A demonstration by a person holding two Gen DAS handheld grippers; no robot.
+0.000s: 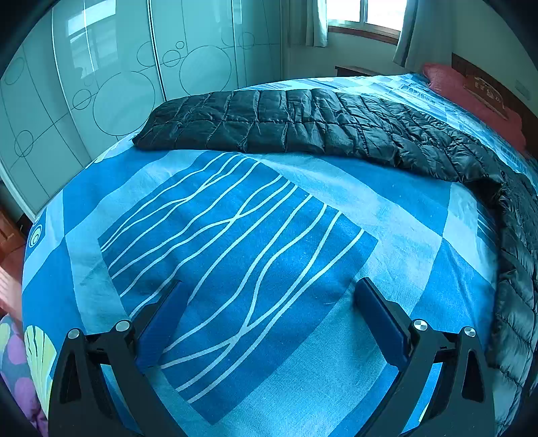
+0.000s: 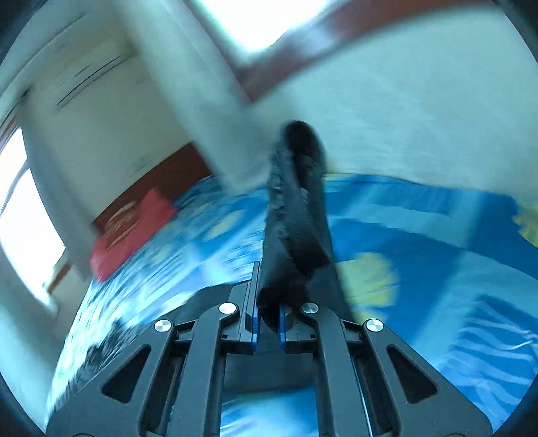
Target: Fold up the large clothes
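Your left hand-held gripper [image 1: 269,322] hangs over the bed [image 1: 403,215] with its jaws spread wide and nothing between them; below it there is only the blue bedspread with its white wavy lines. In the left wrist view the black quilted jacket [image 1: 302,124] lies across the far part of the bed, from about ten o'clock over twelve and down the edge at about three to four o'clock, where it drapes toward the near side. A red pillow [image 1: 470,97] lies beyond it at about two o'clock, in front of the dark headboard [image 1: 484,72]. A glossy wardrobe [image 1: 111,84] with circle patterns fills ten to eleven o'clock, and a window [image 1: 366,13] with pale curtains sits at about one o'clock. Your right hand-held gripper [image 2: 269,292] is closed narrow on a fold of the black jacket [image 2: 296,208]: the cloth stands up between the blue pads [image 2: 255,326] and runs away from them toward twelve o'clock, clear of the bedspread. That view is blurred, so finer detail of the cloth cannot be told. The red pillow [image 2: 131,232] shows at about nine o'clock there, and the blue bed [image 2: 437,235] stretches from three to five o'clock.
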